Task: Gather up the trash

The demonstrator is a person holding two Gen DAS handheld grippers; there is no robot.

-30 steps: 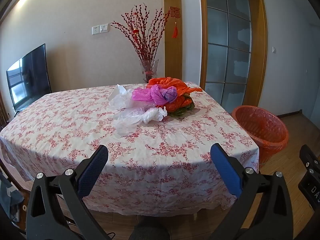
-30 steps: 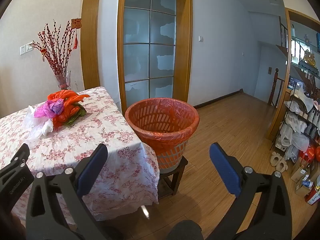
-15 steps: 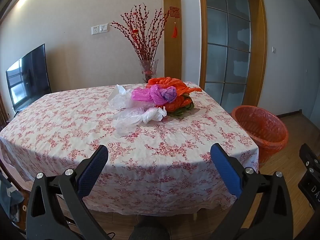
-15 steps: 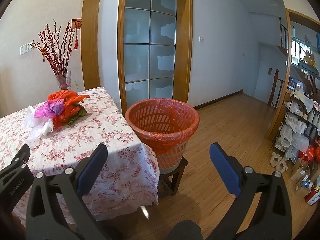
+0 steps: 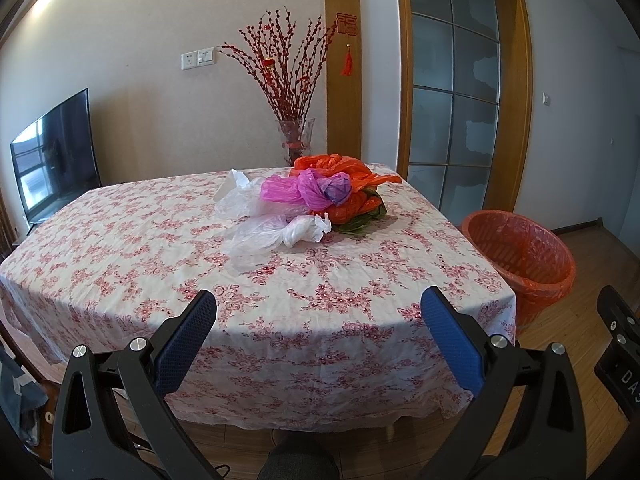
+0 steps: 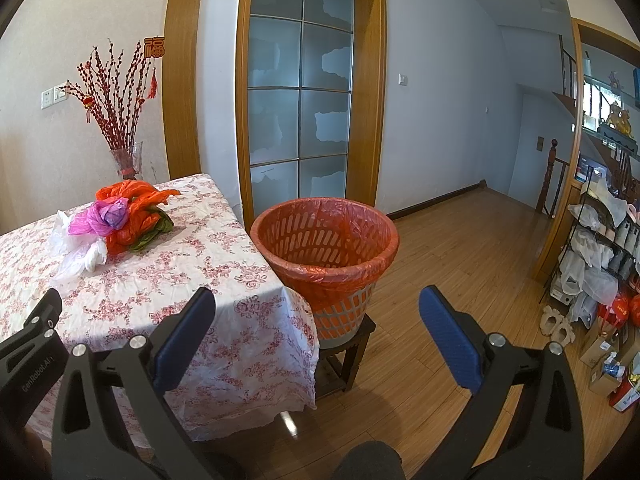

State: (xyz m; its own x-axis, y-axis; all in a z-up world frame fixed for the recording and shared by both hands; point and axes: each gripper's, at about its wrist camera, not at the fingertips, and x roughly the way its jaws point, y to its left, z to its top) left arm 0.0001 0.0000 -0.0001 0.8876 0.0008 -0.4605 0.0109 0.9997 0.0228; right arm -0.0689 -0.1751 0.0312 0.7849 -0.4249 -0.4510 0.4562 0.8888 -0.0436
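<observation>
A heap of crumpled plastic bags lies on the far right part of the floral tablecloth [image 5: 160, 248]: white bags [image 5: 276, 232], a pink and purple bag [image 5: 308, 190], orange bags [image 5: 344, 168] over a green one [image 5: 360, 222]. The heap also shows in the right wrist view [image 6: 116, 220]. An orange-lined basket bin [image 6: 326, 248] stands on a low stool beside the table's right edge; it shows in the left wrist view [image 5: 520, 252] too. My left gripper [image 5: 318, 310] is open and empty at the table's near edge. My right gripper [image 6: 316, 308] is open and empty, in front of the bin.
A glass vase of red branches [image 5: 296, 140] stands behind the heap. A television [image 5: 54, 156] is at the left wall. A glazed wooden door [image 6: 300, 112] is behind the bin. A rack with bags and boxes [image 6: 600, 256] lines the right side on the wooden floor [image 6: 460, 248].
Both views have shifted very slightly; the grippers stay open and empty, and the bags and bin have not moved.
</observation>
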